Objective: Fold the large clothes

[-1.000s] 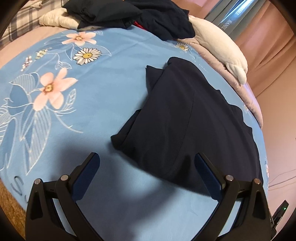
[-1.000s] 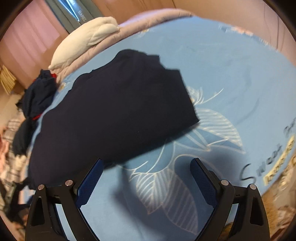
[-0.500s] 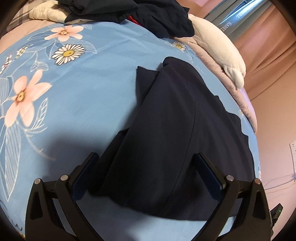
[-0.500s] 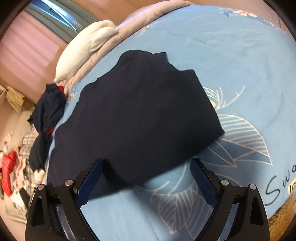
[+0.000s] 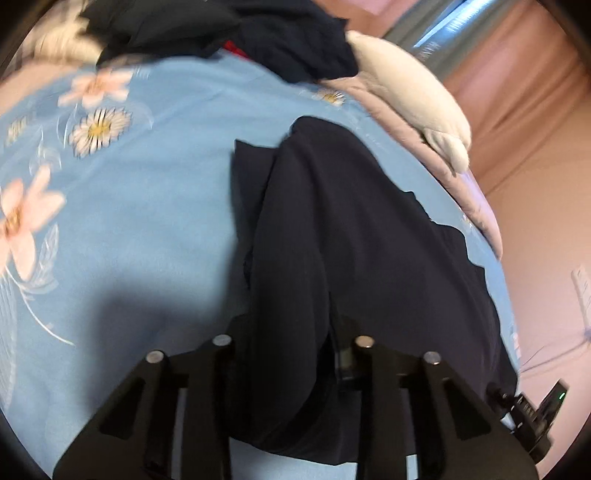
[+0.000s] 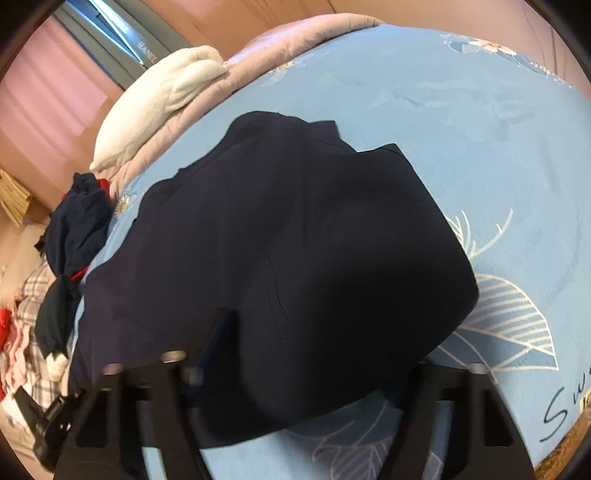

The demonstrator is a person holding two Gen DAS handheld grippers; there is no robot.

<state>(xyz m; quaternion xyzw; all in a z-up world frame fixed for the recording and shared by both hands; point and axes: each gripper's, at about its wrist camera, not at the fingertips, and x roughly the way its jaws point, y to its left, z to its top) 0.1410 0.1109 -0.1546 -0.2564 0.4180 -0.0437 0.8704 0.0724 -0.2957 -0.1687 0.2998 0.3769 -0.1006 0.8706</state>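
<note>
A folded dark navy garment (image 5: 351, 236) lies on the blue floral bedspread (image 5: 147, 221). My left gripper (image 5: 291, 354) is shut on the garment's near edge, with cloth bunched between the jaws. In the right wrist view the same garment (image 6: 295, 240) fills the middle. My right gripper (image 6: 310, 373) is at its near edge; the cloth drapes over the jaws and hides the fingertips, and the left finger looks blurred and drawn inward.
A pile of dark clothes (image 5: 258, 33) sits at the far end of the bed, also in the right wrist view (image 6: 74, 229). A white pillow (image 5: 413, 99) and a pink quilt (image 5: 472, 206) lie along the bed's edge by the curtains.
Both grippers moved forward onto the garment's near edge. The left gripper closed on the cloth. The right gripper's jaws, open before, are now under or in the cloth.
</note>
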